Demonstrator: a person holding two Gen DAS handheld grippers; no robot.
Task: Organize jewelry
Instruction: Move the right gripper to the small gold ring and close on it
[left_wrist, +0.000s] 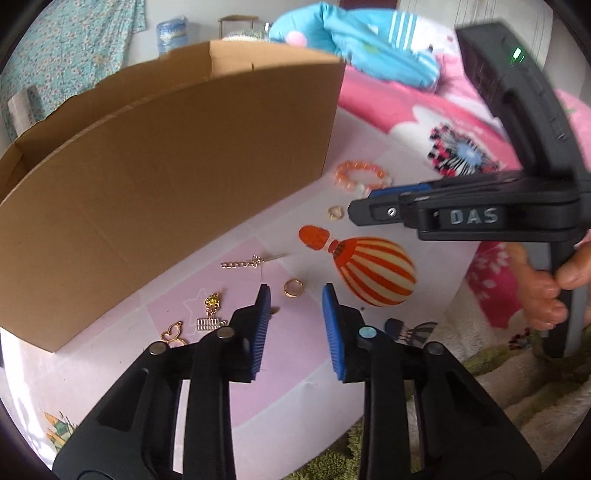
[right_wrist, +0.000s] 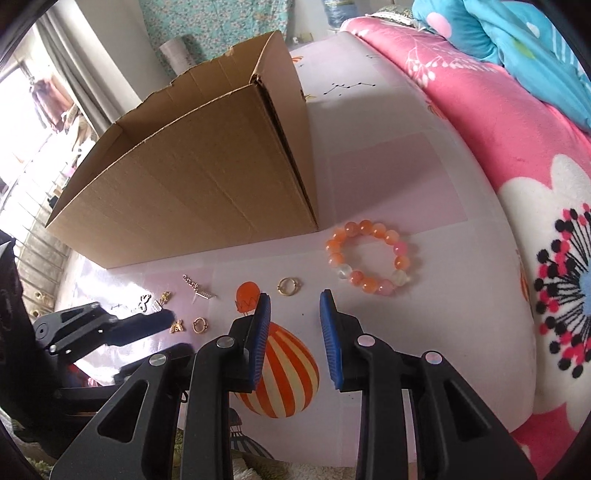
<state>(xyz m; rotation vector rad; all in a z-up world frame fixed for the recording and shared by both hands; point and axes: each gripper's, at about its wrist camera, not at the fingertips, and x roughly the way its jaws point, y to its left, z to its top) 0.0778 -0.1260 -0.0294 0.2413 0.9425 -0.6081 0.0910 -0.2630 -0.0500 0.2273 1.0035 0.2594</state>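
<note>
An open cardboard box (left_wrist: 166, 177) (right_wrist: 207, 177) stands on a pink mat. In front of it lie an orange bead bracelet (left_wrist: 362, 177) (right_wrist: 367, 256), a gold ring (left_wrist: 293, 287) (right_wrist: 200, 325), a second gold ring (left_wrist: 335, 212) (right_wrist: 287, 285), a chain piece (left_wrist: 251, 263) (right_wrist: 197, 287) and several gold charms (left_wrist: 210, 314) (right_wrist: 162, 301). My left gripper (left_wrist: 295, 295) is open and empty, just short of the first ring. My right gripper (right_wrist: 293, 299) is open and empty, near the second ring and the bracelet; it shows side-on in the left wrist view (left_wrist: 354, 208).
The mat (left_wrist: 288, 373) (right_wrist: 406, 177) carries a printed orange striped balloon (left_wrist: 373, 271) (right_wrist: 284, 373). A pink floral blanket (right_wrist: 517, 155) and blue bedding (left_wrist: 369, 33) lie to the right. Green shaggy carpet (left_wrist: 351, 450) is at the near edge.
</note>
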